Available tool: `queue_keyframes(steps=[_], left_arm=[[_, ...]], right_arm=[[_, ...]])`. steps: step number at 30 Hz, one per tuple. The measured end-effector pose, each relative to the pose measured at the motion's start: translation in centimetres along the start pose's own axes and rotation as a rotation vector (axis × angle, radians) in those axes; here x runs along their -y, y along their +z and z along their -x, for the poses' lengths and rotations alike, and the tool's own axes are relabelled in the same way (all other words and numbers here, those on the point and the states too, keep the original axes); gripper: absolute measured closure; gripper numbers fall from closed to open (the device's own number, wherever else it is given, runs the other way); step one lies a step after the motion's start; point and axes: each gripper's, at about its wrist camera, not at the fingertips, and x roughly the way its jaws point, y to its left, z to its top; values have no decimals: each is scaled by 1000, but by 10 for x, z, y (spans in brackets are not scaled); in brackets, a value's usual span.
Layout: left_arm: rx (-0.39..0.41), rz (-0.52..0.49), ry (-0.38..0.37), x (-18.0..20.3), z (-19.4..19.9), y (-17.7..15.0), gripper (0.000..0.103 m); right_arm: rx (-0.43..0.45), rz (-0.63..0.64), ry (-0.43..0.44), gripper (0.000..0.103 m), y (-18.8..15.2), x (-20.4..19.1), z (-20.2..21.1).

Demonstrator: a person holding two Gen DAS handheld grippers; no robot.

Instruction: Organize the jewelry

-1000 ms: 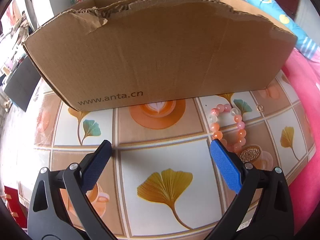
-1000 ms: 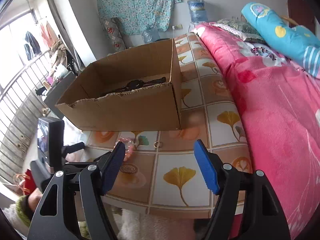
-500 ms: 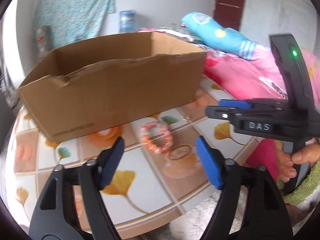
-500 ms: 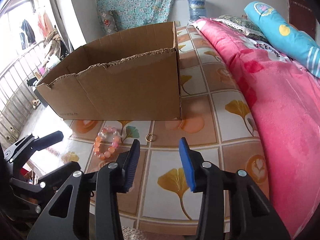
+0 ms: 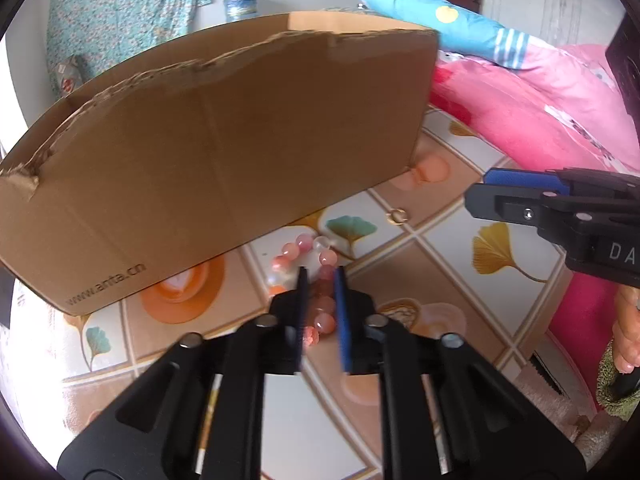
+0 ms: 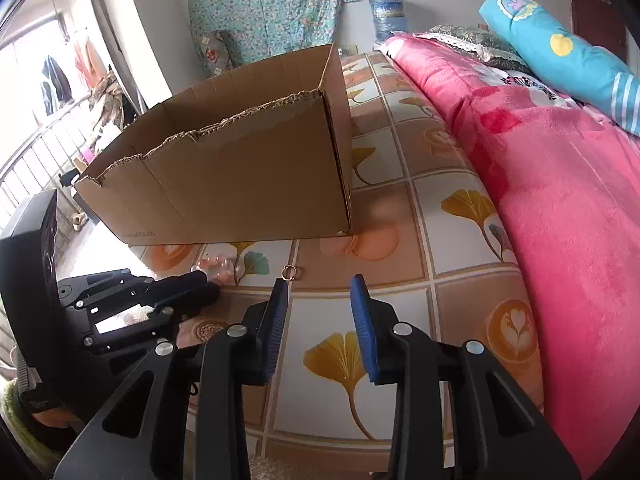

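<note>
Bracelet (image 5: 320,300) between left tool (image 5: 320,280) pads

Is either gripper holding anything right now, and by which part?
The left gripper pinches the pink beaded bracelet by the beads on its right side. The right gripper holds nothing.

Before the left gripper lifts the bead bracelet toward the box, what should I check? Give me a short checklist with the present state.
1. Left gripper closed around bead bracelet: ok.
2. Grip firm enough to lift: cannot tell.
3. Cardboard box open on top: ok.
4. Right gripper out of the lifting path: ok, it hovers open to the side.
5. Small gold ring apart from the bracelet: ok.
6. Free space inside the box: cannot tell.
</note>
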Motion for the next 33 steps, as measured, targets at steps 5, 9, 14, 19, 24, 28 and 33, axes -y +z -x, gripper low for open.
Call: queue_keyframes(steps=[5, 9, 14, 19, 24, 28, 33], left_arm=[[-21, 111, 44, -30, -1, -5, 94], [-26, 169, 36, -43, 4, -10, 94], [-21, 163, 56, -42, 3, -11, 94], [-15, 148, 62, -40, 4, -11, 94], [-8, 156, 49, -43, 5, -13, 94], [-1, 160, 45, -44, 5, -14, 94], [2, 168, 36, -47, 7, -16, 94]], right_arm=[[-7, 70, 30, 75, 5, -9, -8], [-20, 170, 37, 76, 10, -20, -18], [-64, 229, 31, 83, 15, -29, -35], [-88, 265, 10, 85, 15, -39, -44], [-108, 260, 2, 95, 13, -41, -50], [-123, 214, 28, 100, 14, -39, -49], [-161, 147, 91, 100, 14, -32, -46]])
